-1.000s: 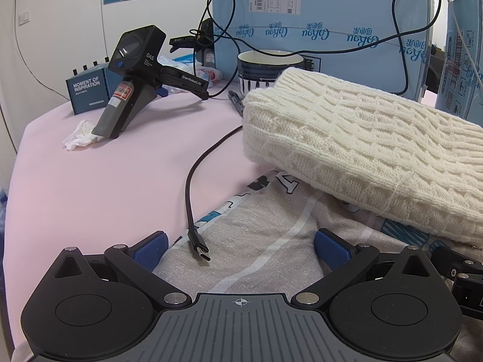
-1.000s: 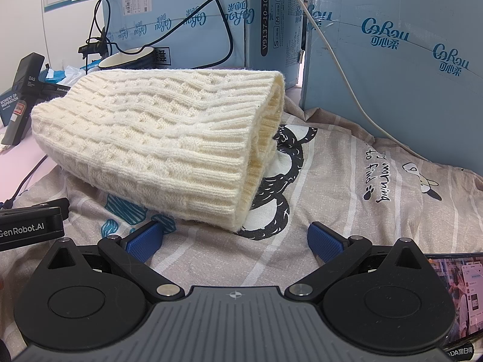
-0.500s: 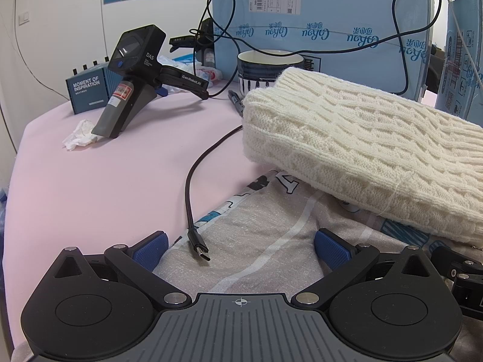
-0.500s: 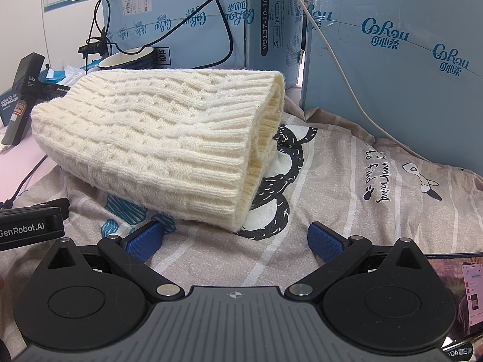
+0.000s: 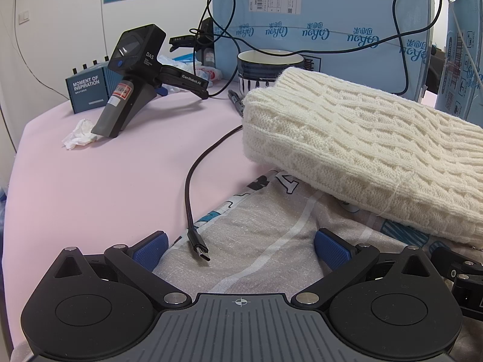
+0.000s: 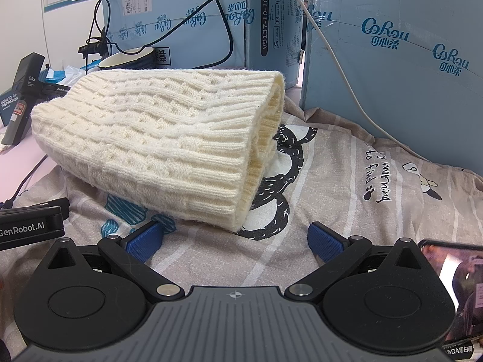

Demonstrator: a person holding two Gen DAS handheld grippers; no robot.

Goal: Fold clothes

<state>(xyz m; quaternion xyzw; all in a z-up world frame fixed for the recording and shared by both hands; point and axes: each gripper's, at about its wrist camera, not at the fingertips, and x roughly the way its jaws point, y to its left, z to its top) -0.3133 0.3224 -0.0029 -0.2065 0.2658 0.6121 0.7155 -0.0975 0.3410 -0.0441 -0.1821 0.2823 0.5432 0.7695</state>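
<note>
Knitwear, a cream cable-knit sweater (image 6: 157,138) already folded into a thick bundle, is lying on the printed grey cloth (image 6: 347,187), its long axis running left to right with the ribbed open end facing right. Both the left gripper (image 5: 240,249) and right gripper (image 6: 235,236) are resting low before it, jaws spread and empty. Judging by this, anyone tidying it should be gripping the ribbed edge evenly, avoiding the loose USB cable (image 5: 193,199).
</note>
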